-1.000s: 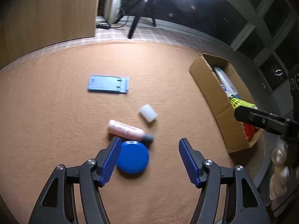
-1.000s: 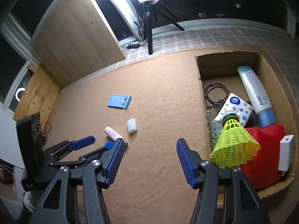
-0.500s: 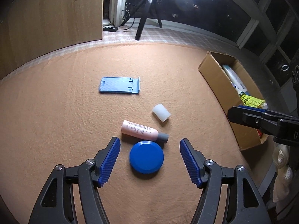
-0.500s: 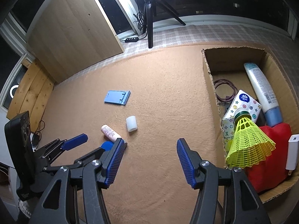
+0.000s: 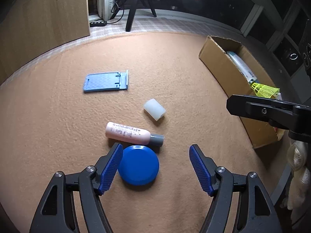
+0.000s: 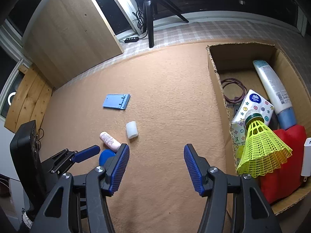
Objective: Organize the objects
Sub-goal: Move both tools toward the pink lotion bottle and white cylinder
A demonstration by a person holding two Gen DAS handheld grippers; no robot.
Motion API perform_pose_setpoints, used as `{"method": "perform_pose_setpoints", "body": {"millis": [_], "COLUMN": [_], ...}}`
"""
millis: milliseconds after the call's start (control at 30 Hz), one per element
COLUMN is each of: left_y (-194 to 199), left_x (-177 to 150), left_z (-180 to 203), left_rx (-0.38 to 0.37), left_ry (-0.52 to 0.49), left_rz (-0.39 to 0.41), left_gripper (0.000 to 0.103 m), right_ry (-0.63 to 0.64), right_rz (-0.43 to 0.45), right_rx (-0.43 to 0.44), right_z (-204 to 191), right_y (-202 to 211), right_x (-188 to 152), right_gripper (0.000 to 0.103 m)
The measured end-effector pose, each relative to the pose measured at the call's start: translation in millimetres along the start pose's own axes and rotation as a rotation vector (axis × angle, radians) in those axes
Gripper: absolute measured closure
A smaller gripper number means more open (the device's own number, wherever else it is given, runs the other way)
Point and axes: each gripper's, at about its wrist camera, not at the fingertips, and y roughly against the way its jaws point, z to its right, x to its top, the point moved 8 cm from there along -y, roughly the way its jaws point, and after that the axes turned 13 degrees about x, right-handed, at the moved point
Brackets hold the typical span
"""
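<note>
On the tan carpet lie a round blue lid [image 5: 138, 165], a pink bottle with a grey cap [image 5: 128, 133], a white roll [image 5: 154, 109] and a flat blue stand [image 5: 106, 82]. My left gripper [image 5: 156, 168] is open, low over the lid, which sits beside its left finger. My right gripper [image 6: 156, 168] is open and empty over bare carpet, left of the cardboard box [image 6: 212, 66]. The box holds a yellow shuttlecock [image 6: 261, 151], a patterned tissue pack [image 6: 250, 106], a white bottle [image 6: 272, 85], a red pouch [image 6: 281, 176] and a cable [image 6: 232, 89].
A wooden panel [image 6: 72, 33] stands at the back left. A black tripod [image 6: 149, 13] and a power strip [image 6: 131, 38] stand on the checked floor beyond the carpet. The right gripper's finger shows in the left wrist view [image 5: 272, 110], in front of the box [image 5: 219, 66].
My left gripper has come down closer to the blue lid and shifted, so the lid lies between its fingers near the left one. My right gripper has drawn back slightly from the box.
</note>
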Motion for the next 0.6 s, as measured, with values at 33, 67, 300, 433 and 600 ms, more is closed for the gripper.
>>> {"method": "perform_pose_setpoints", "body": {"millis": [33, 67, 300, 433, 600], "left_y": [-1, -2, -11, -20, -34], "left_x": [0, 0, 1, 4, 8], "left_z": [0, 1, -2, -2, -13], "left_rx": [0.000, 0.000, 0.009, 0.038, 0.102], "left_ry": [-0.001, -0.003, -0.010, -0.043, -0.055], "left_rz": [-0.001, -0.003, -0.023, -0.027, -0.037], "left_gripper": [0.028, 0.028, 0.026, 0.025, 0.025], "right_ry": [-0.002, -0.007, -0.023, -0.041, -0.052], "right_rz": [0.002, 0.010, 0.031, 0.017, -0.001], "right_rx": [-0.002, -0.005, -0.002, 0.009, 0.019], "right_z": [1, 3, 8, 9, 10], "right_y": [0, 0, 1, -4, -8], "right_x": [0, 1, 5, 4, 3], "right_gripper": [0.048, 0.048, 0.048, 0.048, 0.048]}}
